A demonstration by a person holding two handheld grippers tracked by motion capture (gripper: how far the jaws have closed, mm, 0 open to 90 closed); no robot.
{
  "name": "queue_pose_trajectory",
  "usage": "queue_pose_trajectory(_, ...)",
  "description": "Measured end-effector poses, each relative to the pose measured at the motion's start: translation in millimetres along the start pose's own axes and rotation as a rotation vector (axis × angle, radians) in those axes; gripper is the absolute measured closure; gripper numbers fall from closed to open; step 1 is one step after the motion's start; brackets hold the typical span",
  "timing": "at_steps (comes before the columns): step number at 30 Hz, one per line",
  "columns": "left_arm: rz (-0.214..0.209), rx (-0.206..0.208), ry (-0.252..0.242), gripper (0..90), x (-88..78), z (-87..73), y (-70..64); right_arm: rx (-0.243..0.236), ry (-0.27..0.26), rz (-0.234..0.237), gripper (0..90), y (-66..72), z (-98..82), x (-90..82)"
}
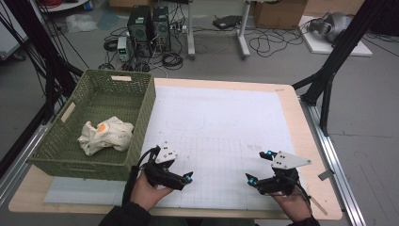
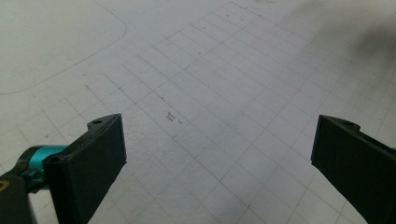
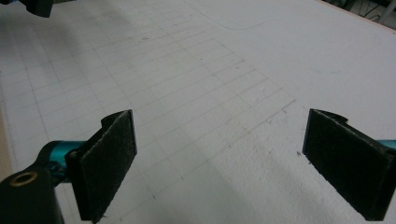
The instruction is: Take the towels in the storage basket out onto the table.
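A: Start at the near edge. What are the hands doing?

B: Both hands come in from the bottom of the high view. The left gripper [image 1: 181,175] sits low over the white mat [image 1: 221,117], pointing towards the middle, and its jaws are spread wide with nothing between them. In the left gripper view the two black pads [image 2: 93,163] frame only bare gridded mat.

A: And the other one?

B: The right gripper [image 1: 260,167] is near the front right of the mat, pointing left towards its partner. Its jaws are also spread apart and hold nothing; the right gripper view shows the rough pads [image 3: 109,158] over the printed grid, with a curved line drawn farther off.

A: How far apart are the two?

B: Well apart, with a stretch of bare mat between them.

A: What is the nearest thing they could reach for?

B: A crumpled cream cloth [image 1: 106,135] with an orange patch. It lies inside the green woven basket [image 1: 141,122], towards its near half, to the left of the mat and beyond the left gripper. Neither gripper touches it.

A: And farther back?

B: The wooden table [image 1: 306,141] ends, then grey floor with cables and two computer towers [image 1: 149,26].
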State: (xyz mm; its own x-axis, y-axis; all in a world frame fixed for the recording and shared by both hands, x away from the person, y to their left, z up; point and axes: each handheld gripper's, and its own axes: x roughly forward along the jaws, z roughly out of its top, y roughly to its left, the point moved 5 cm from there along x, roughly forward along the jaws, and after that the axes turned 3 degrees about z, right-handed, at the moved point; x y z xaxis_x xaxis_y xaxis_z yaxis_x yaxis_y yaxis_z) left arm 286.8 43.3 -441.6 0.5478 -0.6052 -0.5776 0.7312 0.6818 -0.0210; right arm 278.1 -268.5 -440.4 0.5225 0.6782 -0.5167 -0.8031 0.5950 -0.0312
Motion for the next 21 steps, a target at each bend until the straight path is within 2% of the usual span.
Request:
queue_pose_trajectory(7, -0.005, 0.01, 0.009, 3.7, 1.6, -0.9, -2.6, -0.006, -0.002, 0.003, 9.0, 0.5, -0.1, -0.1)
queue_pose_trajectory(21, -0.006, 0.003, 0.012, 3.7, 0.9, -1.5, -3.3, -0.012, 0.005, 0.003, 9.0, 0.9, 0.1, 1.3)
